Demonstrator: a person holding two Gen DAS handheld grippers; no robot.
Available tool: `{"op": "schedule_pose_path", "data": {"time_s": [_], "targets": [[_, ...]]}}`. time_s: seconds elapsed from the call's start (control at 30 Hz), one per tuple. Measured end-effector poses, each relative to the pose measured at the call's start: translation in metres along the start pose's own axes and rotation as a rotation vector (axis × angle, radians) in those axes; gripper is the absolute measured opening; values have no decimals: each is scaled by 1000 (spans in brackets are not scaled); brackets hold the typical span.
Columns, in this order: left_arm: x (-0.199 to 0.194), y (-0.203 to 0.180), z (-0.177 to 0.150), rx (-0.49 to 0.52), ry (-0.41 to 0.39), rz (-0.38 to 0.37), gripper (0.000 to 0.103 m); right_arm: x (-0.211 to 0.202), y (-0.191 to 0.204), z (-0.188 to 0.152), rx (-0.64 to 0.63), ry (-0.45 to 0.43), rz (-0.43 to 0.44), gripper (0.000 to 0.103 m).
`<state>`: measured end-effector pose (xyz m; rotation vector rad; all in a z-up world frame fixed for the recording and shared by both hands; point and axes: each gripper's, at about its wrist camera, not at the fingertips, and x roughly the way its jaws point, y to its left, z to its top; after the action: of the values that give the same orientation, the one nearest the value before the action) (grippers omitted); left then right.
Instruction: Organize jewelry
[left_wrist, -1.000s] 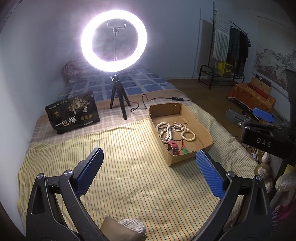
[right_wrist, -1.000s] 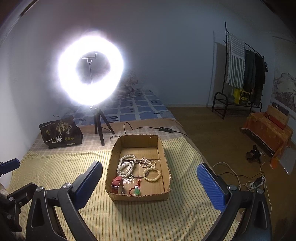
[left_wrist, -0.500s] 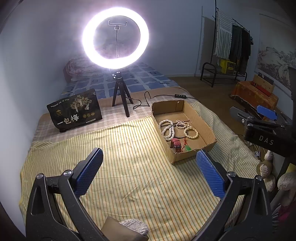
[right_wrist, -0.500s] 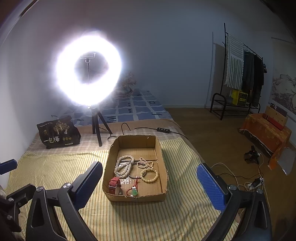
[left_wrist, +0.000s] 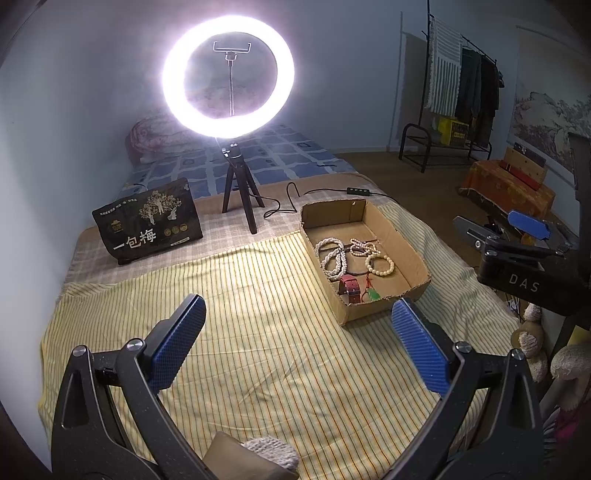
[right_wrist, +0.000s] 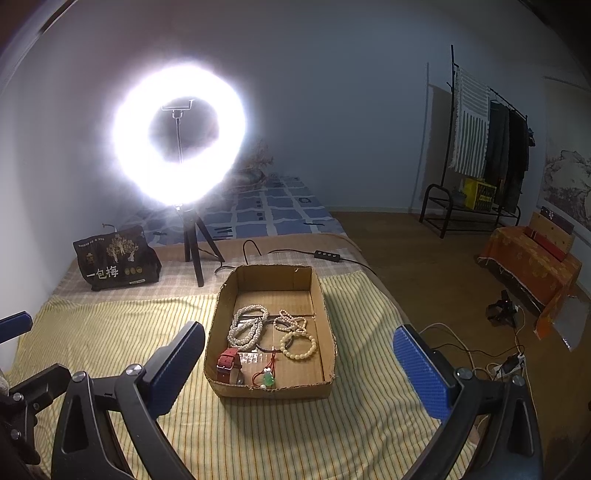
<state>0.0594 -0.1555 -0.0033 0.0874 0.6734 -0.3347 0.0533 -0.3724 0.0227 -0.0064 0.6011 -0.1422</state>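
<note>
A shallow cardboard box (right_wrist: 328, 325) (left_wrist: 410, 251) lies on the yellow striped cloth. It holds a white bead necklace (right_wrist: 247, 326) (left_wrist: 334, 254), a cream bead bracelet (right_wrist: 299, 345) (left_wrist: 380, 264), a smaller bead string (right_wrist: 291, 319), a red watch strap (right_wrist: 227, 363) (left_wrist: 349, 288) and a green pendant on red cord (right_wrist: 267, 378) (left_wrist: 373, 294). My left gripper (left_wrist: 295, 345) is open and empty above the cloth, left of the box. My right gripper (right_wrist: 299, 369) is open and empty, hovering over the box's near end. It also shows at the right of the left wrist view (left_wrist: 528, 225).
A lit ring light on a tripod (left_wrist: 229, 77) (right_wrist: 181, 133) stands behind the box, its cable and switch (right_wrist: 327, 256) trailing right. A black snack bag (left_wrist: 147, 221) (right_wrist: 116, 260) stands at the back left. The bed edge drops to the floor on the right, with cables (right_wrist: 491, 354).
Both grippers have drifted slightly; the box sits a little lower and nearer in the right wrist view. Both stay open and empty.
</note>
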Motion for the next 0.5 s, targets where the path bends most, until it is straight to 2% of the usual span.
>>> {"op": "schedule_pose_path", "data": {"time_s": [0.5], "targets": [[0,0,0,0,1,-1,103,0,1,-1,-2,5,1,103]]}}
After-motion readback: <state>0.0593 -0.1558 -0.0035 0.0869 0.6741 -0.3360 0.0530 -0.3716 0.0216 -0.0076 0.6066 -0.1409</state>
